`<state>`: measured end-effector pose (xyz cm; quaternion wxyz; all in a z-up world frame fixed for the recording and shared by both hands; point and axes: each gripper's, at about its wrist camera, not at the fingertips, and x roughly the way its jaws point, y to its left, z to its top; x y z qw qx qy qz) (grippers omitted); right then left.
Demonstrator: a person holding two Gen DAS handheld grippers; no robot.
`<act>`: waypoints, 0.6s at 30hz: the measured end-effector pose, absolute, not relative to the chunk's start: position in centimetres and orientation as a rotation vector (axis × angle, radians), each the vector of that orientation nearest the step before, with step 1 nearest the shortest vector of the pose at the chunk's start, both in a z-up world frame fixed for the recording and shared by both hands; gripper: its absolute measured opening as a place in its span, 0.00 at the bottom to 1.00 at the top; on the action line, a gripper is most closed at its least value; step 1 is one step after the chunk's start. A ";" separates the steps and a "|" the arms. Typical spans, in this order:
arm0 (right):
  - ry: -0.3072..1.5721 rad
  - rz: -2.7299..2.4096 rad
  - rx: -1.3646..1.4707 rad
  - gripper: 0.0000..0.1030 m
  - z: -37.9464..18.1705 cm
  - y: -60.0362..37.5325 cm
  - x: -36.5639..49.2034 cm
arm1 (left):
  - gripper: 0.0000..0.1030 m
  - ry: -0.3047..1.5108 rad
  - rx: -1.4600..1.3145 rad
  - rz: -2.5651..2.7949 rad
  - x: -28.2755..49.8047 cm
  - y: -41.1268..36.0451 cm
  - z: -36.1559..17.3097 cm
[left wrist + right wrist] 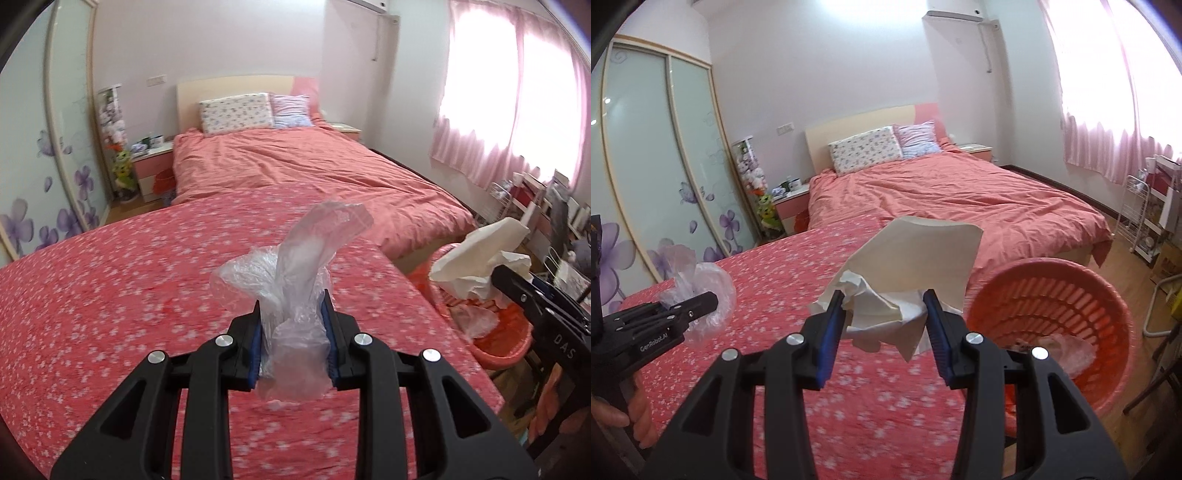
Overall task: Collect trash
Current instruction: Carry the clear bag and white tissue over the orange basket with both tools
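Left gripper [293, 314]: jaws clamped on a crumpled clear plastic bag [295, 258], which bulges up and forward from between the blue pads; a loose tail hangs below them. Beneath the jaws, a red floral-print cloth-covered surface [129, 295].

Right gripper [884, 314]: jaws clamped on a crumpled white paper tissue [908, 273], one stiff flap standing up above the pads and a corner drooping below.

Round red slotted plastic basket [1052, 295] sits just right of the right jaws, lower down, with pale crumpled scraps already in its bottom. Left gripper is well off to the left of the right jaws. Beyond both, a bed with salmon-pink duvet [953, 192].
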<state>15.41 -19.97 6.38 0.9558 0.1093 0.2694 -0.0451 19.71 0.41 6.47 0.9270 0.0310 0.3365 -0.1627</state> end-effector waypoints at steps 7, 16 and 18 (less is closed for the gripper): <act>0.532 -0.164 0.254 0.42 6.0 -24.0 13.7 | 0.26 0.695 0.080 -0.416 19.3 -3.7 6.1; 0.524 -0.243 0.271 0.41 5.0 -27.5 12.5 | 0.26 0.705 0.093 -0.519 18.6 -8.7 5.6; 0.526 -0.259 0.272 0.41 4.7 -28.2 12.4 | 0.26 0.708 0.093 -0.540 18.6 -9.6 5.5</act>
